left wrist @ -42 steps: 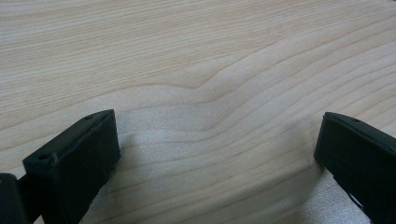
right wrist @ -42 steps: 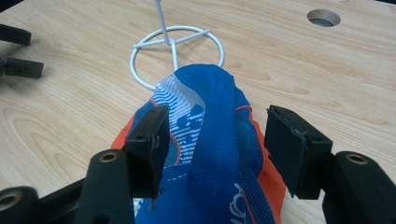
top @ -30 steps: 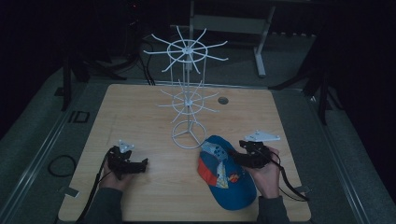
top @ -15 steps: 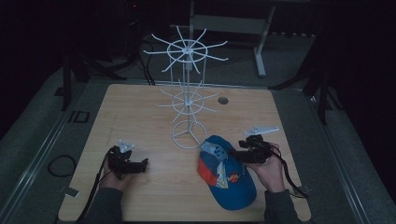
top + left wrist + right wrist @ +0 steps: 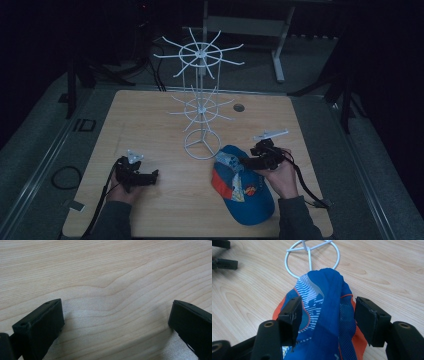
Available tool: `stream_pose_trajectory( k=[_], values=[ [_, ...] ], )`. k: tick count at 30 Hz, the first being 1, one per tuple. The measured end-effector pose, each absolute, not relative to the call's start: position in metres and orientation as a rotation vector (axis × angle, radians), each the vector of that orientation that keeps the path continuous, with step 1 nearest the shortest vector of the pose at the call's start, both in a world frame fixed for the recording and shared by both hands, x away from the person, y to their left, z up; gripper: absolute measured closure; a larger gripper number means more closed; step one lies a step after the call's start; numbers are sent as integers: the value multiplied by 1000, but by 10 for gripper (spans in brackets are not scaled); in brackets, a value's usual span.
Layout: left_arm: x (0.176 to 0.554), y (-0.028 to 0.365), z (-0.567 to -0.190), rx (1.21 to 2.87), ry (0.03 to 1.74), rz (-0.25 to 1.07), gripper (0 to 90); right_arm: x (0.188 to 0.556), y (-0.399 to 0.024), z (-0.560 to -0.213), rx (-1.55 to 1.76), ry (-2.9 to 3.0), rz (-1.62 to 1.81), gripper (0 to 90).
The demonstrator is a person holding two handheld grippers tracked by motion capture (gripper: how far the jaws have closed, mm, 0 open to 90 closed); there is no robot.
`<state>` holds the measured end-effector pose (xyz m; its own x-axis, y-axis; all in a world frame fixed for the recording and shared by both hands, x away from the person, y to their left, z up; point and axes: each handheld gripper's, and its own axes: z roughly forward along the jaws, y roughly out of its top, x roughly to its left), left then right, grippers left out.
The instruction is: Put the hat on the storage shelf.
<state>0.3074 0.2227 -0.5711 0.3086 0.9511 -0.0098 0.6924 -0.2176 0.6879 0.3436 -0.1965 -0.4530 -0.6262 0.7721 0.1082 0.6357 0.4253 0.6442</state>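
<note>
Wooden table, white wire display rack standing mid-table; blue-orange baseball cap lies front right, touching the rack's ring base; right gripper jaws wide, straddling the cap's crown, pads not pressing; left gripper released, nothing between jaws, low over bare wood

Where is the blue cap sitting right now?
In the high view the blue cap lies on the table's near right part, just right of the wire stand's ring base, with the right tool over its crown.
</note>
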Motion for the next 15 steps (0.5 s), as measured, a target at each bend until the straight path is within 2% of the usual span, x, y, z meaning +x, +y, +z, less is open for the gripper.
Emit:
stream_pose_trajectory(
  k=[15],
  values=[
    [307,223,-571,1995,1449,569,2,362,-186,-469,1291,2551,871,383]
  ],
)
